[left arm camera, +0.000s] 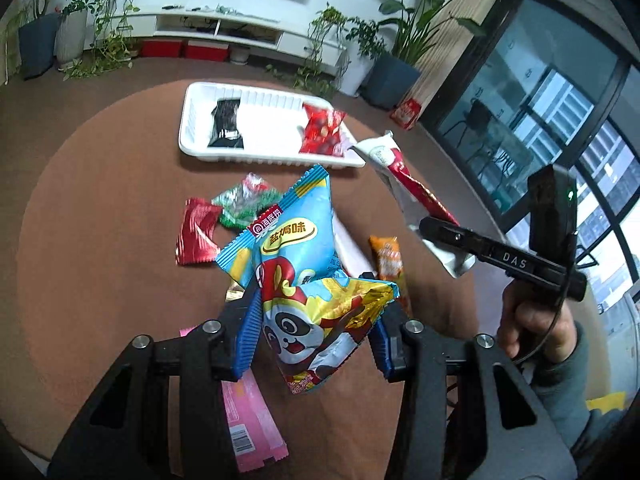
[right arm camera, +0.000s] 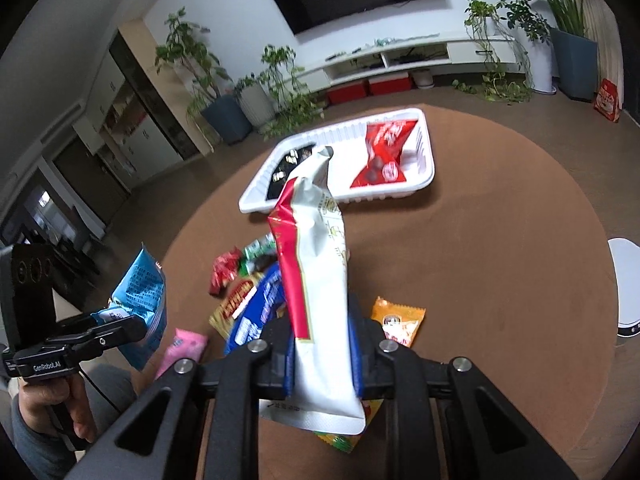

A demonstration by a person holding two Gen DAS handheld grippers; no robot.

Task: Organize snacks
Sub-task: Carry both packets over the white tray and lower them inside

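The left gripper (left arm camera: 316,332) pinches the blue panda bag (left arm camera: 304,280) and the right gripper (right arm camera: 320,364) clamps the white-and-red pouch (right arm camera: 316,280), both above the loose snacks. Carry each clear of the other to the far white tray (right arm camera: 256,200), and release low into its bare middle.

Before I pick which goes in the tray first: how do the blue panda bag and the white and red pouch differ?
The panda bag is broad, puffy and crinkled; the pouch is long, narrow and flat. The left gripper holds the bag across its middle; the right gripper clamps the pouch near its lower end. Both are off the table, short of the tray.
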